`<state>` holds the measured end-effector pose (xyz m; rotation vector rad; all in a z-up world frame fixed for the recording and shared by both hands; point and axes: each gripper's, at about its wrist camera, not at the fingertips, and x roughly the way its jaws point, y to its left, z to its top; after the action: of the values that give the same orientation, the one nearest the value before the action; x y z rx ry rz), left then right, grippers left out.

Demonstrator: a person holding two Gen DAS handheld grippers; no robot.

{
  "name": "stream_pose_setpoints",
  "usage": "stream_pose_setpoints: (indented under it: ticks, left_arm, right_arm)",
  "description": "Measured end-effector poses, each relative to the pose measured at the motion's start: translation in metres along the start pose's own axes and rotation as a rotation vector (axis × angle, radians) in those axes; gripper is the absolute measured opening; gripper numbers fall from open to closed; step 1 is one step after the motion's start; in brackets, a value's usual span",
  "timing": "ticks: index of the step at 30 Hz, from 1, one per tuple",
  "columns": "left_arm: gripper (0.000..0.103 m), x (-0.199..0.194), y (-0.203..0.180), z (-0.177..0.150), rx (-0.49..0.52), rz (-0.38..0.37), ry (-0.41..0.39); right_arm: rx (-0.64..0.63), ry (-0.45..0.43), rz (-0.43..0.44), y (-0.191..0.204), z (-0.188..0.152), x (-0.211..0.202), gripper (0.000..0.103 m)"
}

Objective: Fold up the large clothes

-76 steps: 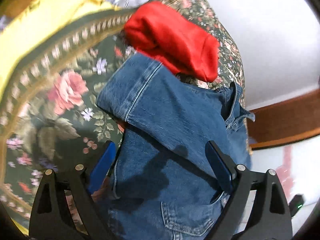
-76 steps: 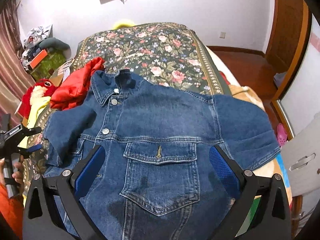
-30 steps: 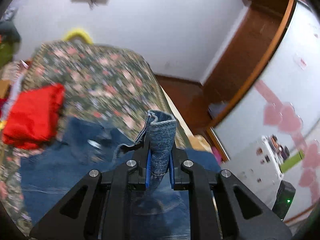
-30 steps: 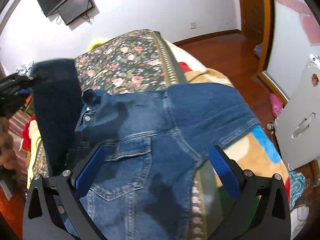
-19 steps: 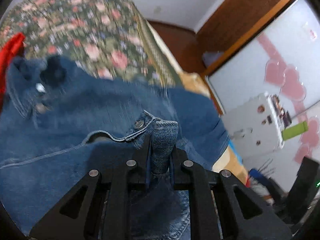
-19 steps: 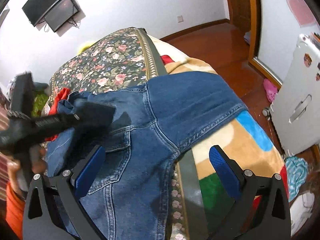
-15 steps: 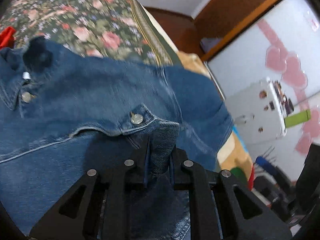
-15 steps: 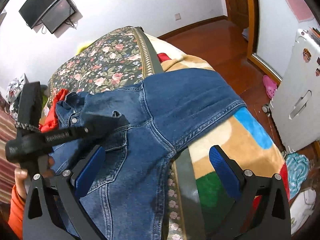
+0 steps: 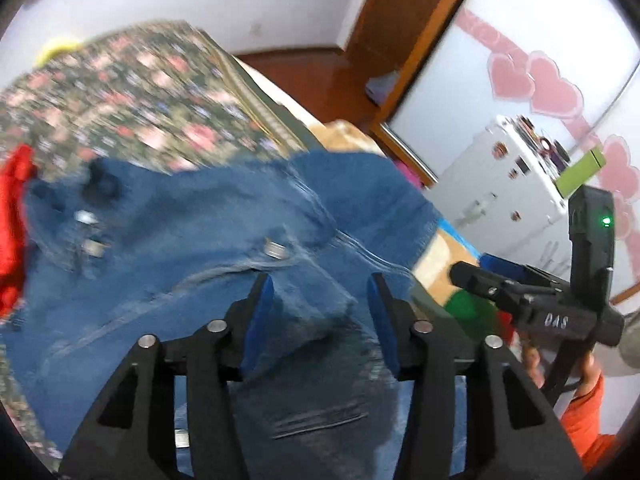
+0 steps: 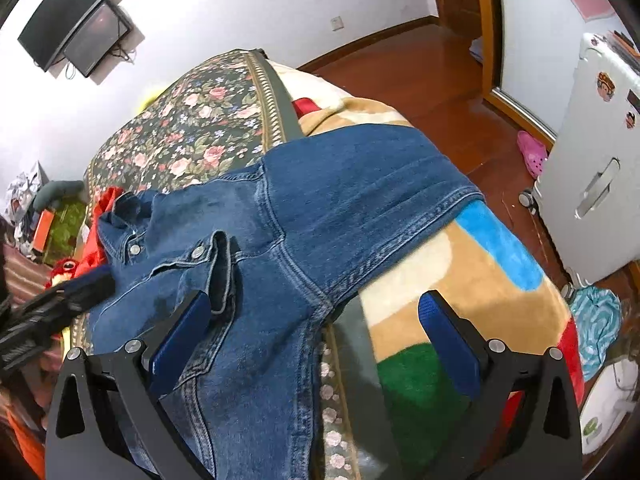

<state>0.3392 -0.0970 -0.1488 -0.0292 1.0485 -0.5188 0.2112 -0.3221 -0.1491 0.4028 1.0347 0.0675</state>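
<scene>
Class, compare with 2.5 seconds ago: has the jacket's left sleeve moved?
Yes. The left sleeve has been carried from beside the red garment across onto the denim jacket front, and the left gripper has opened.

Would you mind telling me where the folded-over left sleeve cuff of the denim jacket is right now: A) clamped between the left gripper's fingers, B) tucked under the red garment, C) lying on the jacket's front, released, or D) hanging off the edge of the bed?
C: the sleeve cuff lies on the denim jacket, and the left gripper stands open above it with nothing between its fingers.
</scene>
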Motion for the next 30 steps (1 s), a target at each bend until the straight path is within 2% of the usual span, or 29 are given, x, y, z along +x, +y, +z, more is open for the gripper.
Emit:
stream_pose_setpoints:
  ticks: [2, 6, 10, 14, 18, 21, 23, 30]
  left_arm:
    - [0.056, -0.018, 0.019, -0.004, -0.015, 0.065, -0.053]
    - [0.059, -0.037, 0.06, -0.016, -0.061, 0.184, -0.102]
    - [0.059, -0.047, 0.115, -0.041, -0.165, 0.253, -0.089]
    - [0.059, -0.048, 0.153, -0.064, -0.25, 0.334, -0.057]
    - [0.059, -0.046, 0.183, -0.09, -0.336, 0.344, -0.001]
    - [0.059, -0.045, 0.188, -0.104, -0.358, 0.332, 0.034]
    - [0.059, -0.047, 0.187, -0.11, -0.351, 0.348, 0.042]
    - [0.059, -0.047, 0.18, -0.119, -0.352, 0.374, 0.043]
  right_arm:
    - [0.0, -0.007, -0.014, -0.004, 0.004, -0.002, 0.103]
    - [0.008, -0.022, -0.044, -0.015, 0.013, -0.003, 0.103]
    - [0.059, -0.011, -0.077, -0.036, 0.026, 0.003, 0.103]
    - [0.143, 0.026, -0.07, -0.062, 0.037, 0.017, 0.103]
    - [0.247, 0.071, -0.033, -0.089, 0.045, 0.035, 0.103]
    - [0.331, 0.1, -0.02, -0.108, 0.046, 0.049, 0.102]
    - [0.383, 0.119, -0.01, -0.121, 0.044, 0.057, 0.098]
    - [0.389, 0.114, -0.029, -0.126, 0.058, 0.076, 0.084]
